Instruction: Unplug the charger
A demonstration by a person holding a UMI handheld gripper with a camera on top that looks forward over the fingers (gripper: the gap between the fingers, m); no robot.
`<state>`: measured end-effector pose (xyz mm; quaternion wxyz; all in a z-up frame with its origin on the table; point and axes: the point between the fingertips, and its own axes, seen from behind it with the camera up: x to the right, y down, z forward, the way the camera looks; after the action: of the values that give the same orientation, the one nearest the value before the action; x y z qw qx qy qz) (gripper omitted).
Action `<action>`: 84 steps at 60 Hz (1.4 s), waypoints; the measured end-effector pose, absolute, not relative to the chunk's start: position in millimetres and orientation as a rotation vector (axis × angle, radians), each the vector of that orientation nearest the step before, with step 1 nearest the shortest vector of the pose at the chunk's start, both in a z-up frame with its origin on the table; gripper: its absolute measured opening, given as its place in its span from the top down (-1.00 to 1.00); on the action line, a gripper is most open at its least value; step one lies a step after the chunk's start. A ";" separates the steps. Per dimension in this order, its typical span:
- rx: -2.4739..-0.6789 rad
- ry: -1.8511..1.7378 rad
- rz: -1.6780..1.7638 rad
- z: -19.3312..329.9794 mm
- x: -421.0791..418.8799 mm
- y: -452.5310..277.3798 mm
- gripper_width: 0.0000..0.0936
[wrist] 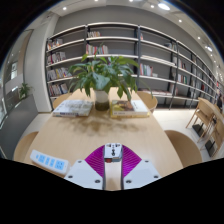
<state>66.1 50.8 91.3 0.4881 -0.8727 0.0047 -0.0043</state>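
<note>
While fingers (97, 163) flank the charger (112, 152), bare table (70, 135) runs ahead to the plant (103, 75).

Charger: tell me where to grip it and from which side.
Grip the charger by its two flat side faces, coming straight from the table's near edge. The small white block sits between the fingers, its sides facing their pads.

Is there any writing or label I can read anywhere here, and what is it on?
Nothing is legible.
Small white block between the claw fingers: dark marks, too small to read.
White strip with blue markings on the pale wooden table: blurred.
Book spines on the grey shelves: too small.
</note>
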 end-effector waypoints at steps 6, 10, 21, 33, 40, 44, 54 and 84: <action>-2.190 0.020 0.029 36.4 56.5 36.8 0.57; -2.222 0.026 0.041 34.2 67.0 25.9 0.56; -2.249 0.041 0.021 16.7 77.5 21.1 0.08; -2.164 0.023 -0.019 94.2 73.9 17.7 -0.55; -2.075 0.006 -0.007 167.5 55.0 -5.0 -0.64; -2.040 -0.005 -0.005 196.8 41.3 -25.5 -0.68; -2.037 -0.048 -0.017 229.7 15.1 -92.9 -0.69; -2.068 -0.036 0.002 215.4 -8.0 -204.8 -0.69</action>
<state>-8.0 -204.8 215.4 0.5114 -0.8592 -0.0148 0.0009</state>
